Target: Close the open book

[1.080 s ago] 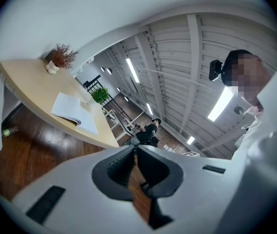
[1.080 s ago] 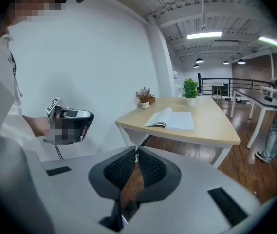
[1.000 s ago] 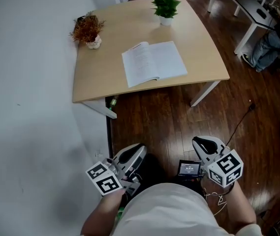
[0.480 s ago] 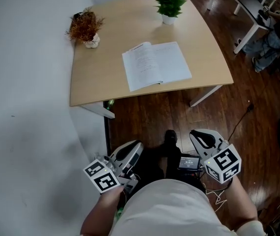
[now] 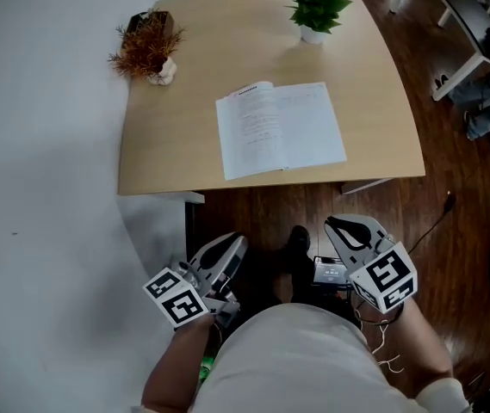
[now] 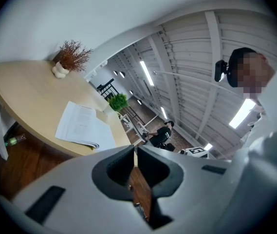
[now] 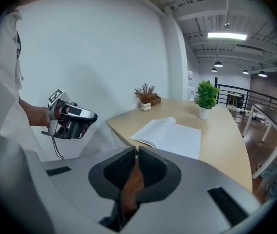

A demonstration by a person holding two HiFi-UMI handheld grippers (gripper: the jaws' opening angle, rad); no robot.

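Standing back from the wooden table [image 5: 171,136], the person holds both grippers low and close to the body, over the dark wood floor [image 5: 253,213]. The left gripper [image 5: 234,246] has its jaws pressed together with nothing between them, and the right gripper [image 5: 341,227] is clenched the same way, also empty. The open book [image 5: 281,129] lies flat on the table, pages up, well ahead of both grippers and a little nearer the right one's line, close to the table edge that faces them. Beyond the book, farther from the grippers, a green potted plant [image 5: 315,5] stands ahead of the right gripper, and a reddish dried plant [image 5: 145,50] sits ahead of the left, by the white wall.
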